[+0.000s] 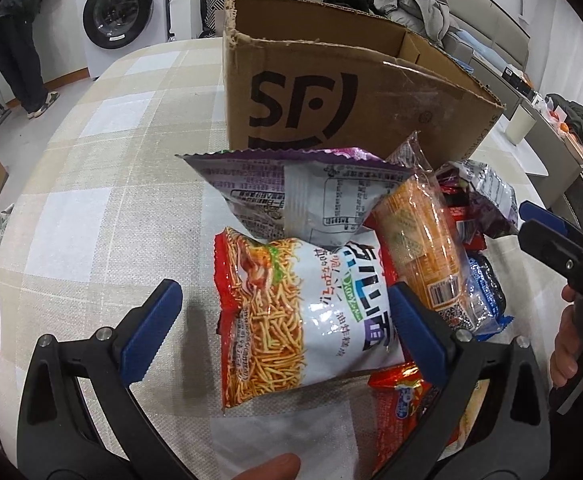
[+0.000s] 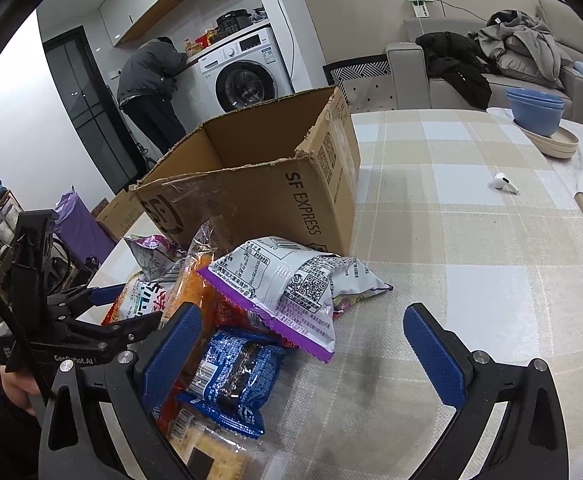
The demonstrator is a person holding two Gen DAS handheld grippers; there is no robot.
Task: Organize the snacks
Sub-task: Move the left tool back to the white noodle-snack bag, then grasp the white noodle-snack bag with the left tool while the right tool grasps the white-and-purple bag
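With my left hand-held gripper spread wide around the noodle-snack bag, I judged a mid-bag pinch best before lifting toward the cardboard box at twelve o'clock; my right hand-held gripper gaped empty.

"SF EXPRESS" on cardboard box

The near wall of the cardboard box hid its floor in the left wrist view, so its contents could not be told. The noodle packet covered part of the purple-edged bag and most of a red packet, whose lower end ran behind the left tool. In the right wrist view, the cracker pack was cut off by the bottom edge, and the printing on the blue wrapper was too small to read. The earbud was too small to make out in detail.
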